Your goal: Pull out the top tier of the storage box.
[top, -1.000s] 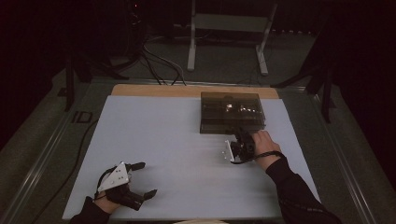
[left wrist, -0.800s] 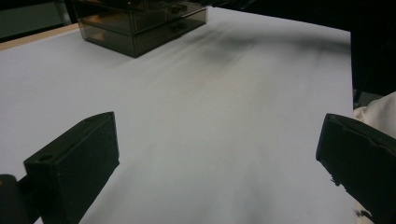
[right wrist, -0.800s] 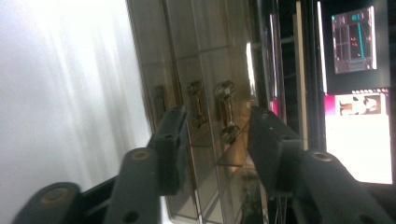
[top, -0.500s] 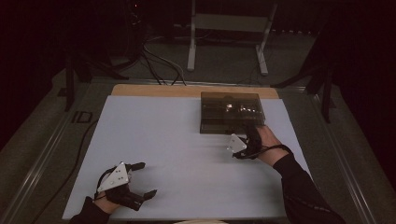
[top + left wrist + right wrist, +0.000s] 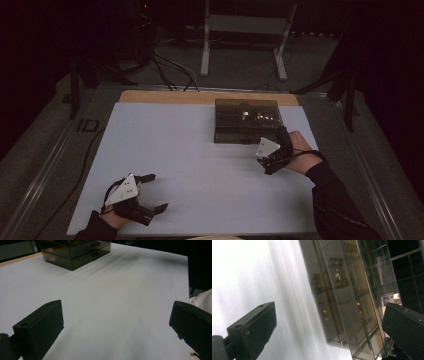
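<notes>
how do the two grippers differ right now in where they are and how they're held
The left gripper sits low at the near left of the white table, far from the smoky drawer box; the right gripper is right beside that box. The left gripper points across the bare table; the right gripper is rolled on its side, so the box looks tilted in its view. Both stand open, holding nothing; the right's jaws have just been opening.

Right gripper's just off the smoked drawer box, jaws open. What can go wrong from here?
1. The right gripper, its jaws just opened with nothing between them, sits close to the dark translucent plastic drawer box; a careless swing may knock or slide the box.
2. The box's see-through, reflective walls blur its edges in the right gripper view, so a re-grasp could miss.
3. The gripper's black cable could snag a box corner.
</notes>
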Available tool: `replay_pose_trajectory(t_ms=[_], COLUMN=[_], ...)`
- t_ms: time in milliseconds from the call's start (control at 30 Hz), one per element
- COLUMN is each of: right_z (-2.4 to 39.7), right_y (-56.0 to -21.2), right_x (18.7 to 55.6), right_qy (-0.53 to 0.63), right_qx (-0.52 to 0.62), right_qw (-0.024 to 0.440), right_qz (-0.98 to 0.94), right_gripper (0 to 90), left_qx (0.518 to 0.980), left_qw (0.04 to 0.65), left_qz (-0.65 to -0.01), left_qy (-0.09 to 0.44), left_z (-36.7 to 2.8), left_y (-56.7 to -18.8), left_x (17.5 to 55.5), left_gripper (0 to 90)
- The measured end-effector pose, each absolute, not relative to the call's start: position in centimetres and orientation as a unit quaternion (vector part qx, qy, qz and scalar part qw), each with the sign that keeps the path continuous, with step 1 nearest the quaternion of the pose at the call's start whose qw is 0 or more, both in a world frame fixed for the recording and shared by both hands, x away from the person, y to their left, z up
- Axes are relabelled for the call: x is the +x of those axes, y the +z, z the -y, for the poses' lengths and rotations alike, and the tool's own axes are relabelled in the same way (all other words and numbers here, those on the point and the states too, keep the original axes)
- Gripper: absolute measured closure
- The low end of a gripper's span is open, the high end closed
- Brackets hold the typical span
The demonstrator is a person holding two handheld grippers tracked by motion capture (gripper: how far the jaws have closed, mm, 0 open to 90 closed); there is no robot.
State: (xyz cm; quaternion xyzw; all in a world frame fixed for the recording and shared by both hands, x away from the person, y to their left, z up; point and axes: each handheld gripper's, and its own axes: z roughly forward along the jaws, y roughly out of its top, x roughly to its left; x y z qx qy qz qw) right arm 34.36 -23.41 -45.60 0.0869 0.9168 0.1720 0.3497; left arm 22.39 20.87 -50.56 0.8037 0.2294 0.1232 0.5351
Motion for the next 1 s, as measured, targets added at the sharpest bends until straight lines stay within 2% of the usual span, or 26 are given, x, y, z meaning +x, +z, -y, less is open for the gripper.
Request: replay_pose_trajectory(t_ms=[133,333,533,1000], right_z=[24.1,24.9,25.3,25.3], right_y=[-45.2,-44.5,-43.9,-42.9], right_x=[34.9,35.5,36.1,37.3], right_qy=[0.171,0.17,0.174,0.164], right_qx=[0.087,0.086,0.096,0.083], right_qw=[0.333,0.331,0.305,0.278], right_qz=[-0.923,-0.924,-0.932,-0.943], right_gripper=[0.0,0.1,0.1,0.2], left_qx=[0.804,0.803,0.804,0.803], left_qw=[0.535,0.535,0.535,0.535], left_qz=[-0.229,-0.23,-0.23,-0.23], left_qy=[0.123,0.124,0.124,0.122], left_z=[-20.9,-20.9,-20.9,-20.9], left_y=[-50.6,-50.6,-50.5,-50.6], left_x=[22.4,22.4,22.4,22.4], left_gripper=[0.8,0.8,0.9,0.9])
